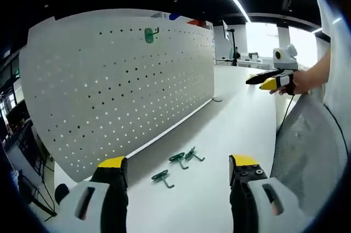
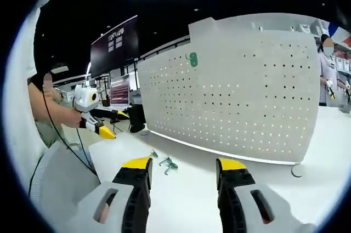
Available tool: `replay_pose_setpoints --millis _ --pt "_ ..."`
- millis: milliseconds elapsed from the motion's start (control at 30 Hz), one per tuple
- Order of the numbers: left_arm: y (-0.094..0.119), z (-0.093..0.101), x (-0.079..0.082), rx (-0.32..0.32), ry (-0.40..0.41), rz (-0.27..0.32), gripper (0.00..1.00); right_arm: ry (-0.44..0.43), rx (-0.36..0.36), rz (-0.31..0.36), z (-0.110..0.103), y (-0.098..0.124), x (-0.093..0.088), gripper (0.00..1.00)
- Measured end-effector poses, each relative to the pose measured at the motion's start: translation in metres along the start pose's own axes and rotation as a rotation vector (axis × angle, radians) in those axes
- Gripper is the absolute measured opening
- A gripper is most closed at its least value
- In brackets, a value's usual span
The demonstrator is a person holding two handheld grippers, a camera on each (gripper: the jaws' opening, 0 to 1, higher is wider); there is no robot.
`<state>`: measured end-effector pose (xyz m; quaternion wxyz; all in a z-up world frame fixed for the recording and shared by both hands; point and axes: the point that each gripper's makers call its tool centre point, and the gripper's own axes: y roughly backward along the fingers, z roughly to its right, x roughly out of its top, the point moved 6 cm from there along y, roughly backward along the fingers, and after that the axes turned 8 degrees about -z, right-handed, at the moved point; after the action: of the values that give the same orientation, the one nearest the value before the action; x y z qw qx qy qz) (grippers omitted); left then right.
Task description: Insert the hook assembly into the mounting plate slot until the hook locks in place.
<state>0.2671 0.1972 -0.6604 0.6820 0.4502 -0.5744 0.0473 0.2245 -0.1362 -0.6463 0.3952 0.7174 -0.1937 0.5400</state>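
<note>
One green hook already seated high on pegboard. Three hooks left loose on bench near pegboard foot. Left tool, right tool held wide, nothing gripped.

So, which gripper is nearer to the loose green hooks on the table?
Left. The left gripper hangs open just before the loose green hooks. The right gripper is raised, farther off along the table.
</note>
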Motion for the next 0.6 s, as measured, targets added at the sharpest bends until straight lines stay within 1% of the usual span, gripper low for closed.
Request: replay_pose_setpoints --millis 67,100,133,200,300,333,367,467,533,600 --pt "-0.003 -0.003 -0.004 -0.014 -0.017 -0.031 0.76 0.003 0.001 -0.015 0.0 0.0 -0.002 0.44" --pt "-0.005 -0.005 -0.006 -0.025 -0.019 -0.049 0.75 0.007 0.001 -0.011 -0.001 0.001 -0.002 0.42" --pt "-0.006 -0.006 -0.008 -0.041 -0.005 -0.062 0.75 0.009 0.002 -0.008 -0.001 0.001 -0.002 0.42" --pt "-0.01 -0.01 -0.009 -0.041 0.001 -0.068 0.75 0.014 0.014 -0.023 -0.002 0.001 -0.004 0.43" --pt "-0.016 -0.014 -0.012 -0.051 -0.02 -0.108 0.72 0.023 0.031 -0.039 -0.004 0.0 -0.005 0.43" --pt "-0.017 -0.015 -0.011 -0.05 -0.032 -0.112 0.7 0.017 0.037 -0.039 -0.005 0.0 -0.005 0.43" --pt "-0.019 -0.016 -0.011 -0.06 -0.035 -0.117 0.71 0.011 0.038 -0.043 -0.004 -0.001 -0.006 0.43" --pt "-0.022 -0.02 -0.012 -0.064 -0.045 -0.133 0.72 0.012 0.038 -0.051 -0.003 -0.001 -0.007 0.43" --pt "-0.025 -0.023 -0.014 -0.074 -0.055 -0.157 0.71 0.013 0.037 -0.059 -0.002 -0.001 -0.009 0.43" --pt "-0.028 -0.025 -0.016 -0.079 -0.073 -0.166 0.71 0.011 0.041 -0.069 -0.002 -0.001 -0.011 0.43"
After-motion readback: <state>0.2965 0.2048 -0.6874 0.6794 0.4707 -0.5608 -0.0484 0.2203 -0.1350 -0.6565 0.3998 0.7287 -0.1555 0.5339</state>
